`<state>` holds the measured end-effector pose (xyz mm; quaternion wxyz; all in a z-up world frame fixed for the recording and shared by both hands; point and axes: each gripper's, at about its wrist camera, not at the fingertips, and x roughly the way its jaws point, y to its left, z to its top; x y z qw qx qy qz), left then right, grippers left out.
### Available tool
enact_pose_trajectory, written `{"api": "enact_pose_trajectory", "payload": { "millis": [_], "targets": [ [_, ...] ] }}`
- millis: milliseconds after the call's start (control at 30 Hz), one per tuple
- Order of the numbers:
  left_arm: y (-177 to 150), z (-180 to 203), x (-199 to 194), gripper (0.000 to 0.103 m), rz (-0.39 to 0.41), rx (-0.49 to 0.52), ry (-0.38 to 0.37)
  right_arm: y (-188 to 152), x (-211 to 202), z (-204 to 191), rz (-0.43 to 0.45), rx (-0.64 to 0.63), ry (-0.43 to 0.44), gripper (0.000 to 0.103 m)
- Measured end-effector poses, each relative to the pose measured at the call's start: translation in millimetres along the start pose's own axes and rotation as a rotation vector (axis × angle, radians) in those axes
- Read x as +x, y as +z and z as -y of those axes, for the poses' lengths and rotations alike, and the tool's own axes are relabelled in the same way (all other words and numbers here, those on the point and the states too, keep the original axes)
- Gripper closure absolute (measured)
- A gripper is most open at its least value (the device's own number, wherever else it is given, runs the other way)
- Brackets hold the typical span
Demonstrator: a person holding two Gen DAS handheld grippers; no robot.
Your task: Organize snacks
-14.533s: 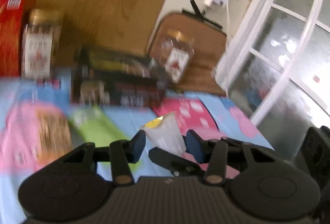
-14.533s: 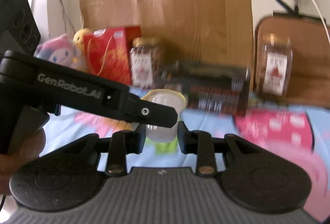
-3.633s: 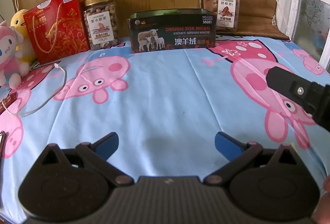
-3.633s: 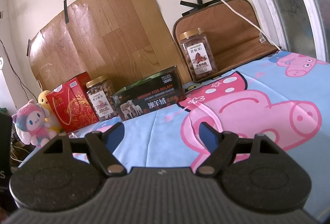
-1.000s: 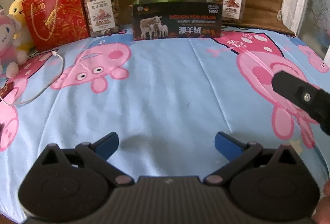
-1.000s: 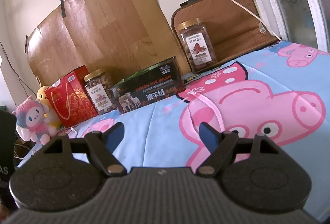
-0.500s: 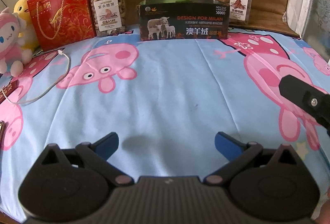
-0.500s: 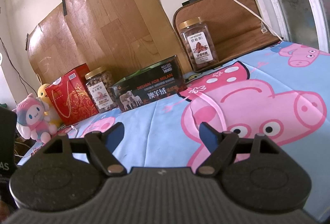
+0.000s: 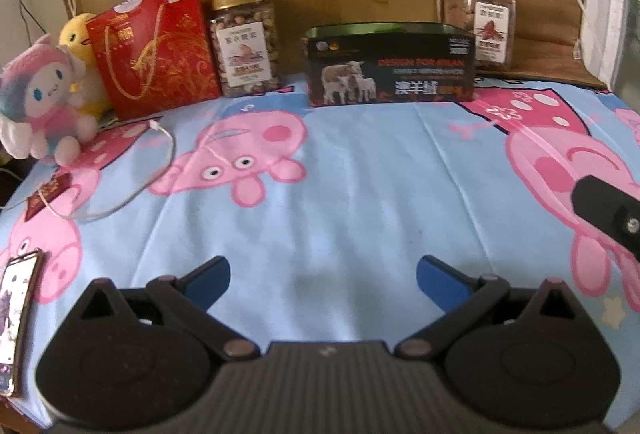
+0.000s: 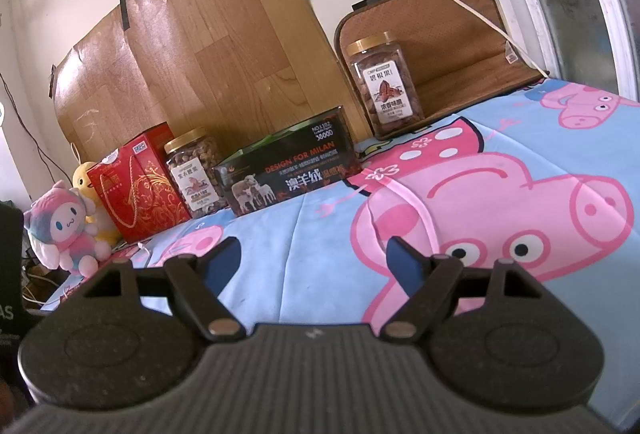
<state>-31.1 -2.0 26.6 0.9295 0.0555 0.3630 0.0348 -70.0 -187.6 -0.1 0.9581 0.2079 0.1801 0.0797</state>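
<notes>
Along the top of the left wrist view, left to right: plush toys (image 9: 44, 102), a red box (image 9: 154, 46), a nut jar (image 9: 246, 42), a dark box (image 9: 390, 64) at centre and a second jar (image 9: 486, 20) at upper right — all standing at the far edge of the sheet (image 9: 360, 202). A phone (image 9: 14, 318) lies at lower left. The left gripper (image 9: 323, 276) is spread wide, empty; the right gripper (image 10: 312, 260) too — its arm shows at the left view's right edge.
</notes>
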Motion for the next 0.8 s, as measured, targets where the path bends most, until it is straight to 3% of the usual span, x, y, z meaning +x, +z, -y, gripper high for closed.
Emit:
{"api": "enact_pose_trajectory", "payload": {
  "millis": [467, 800],
  "targets": [
    [3.5, -6.2, -7.8, 0.000, 0.078, -0.011, 0.088, -0.2, 0.0, -0.1, -0.002, -0.006, 0.003, 0.021],
    [4.1, -6.0, -9.0, 0.000, 0.079, -0.010, 0.041, 0.2, 0.6, 0.4, -0.004, -0.006, 0.004, 0.021]
  ]
}}
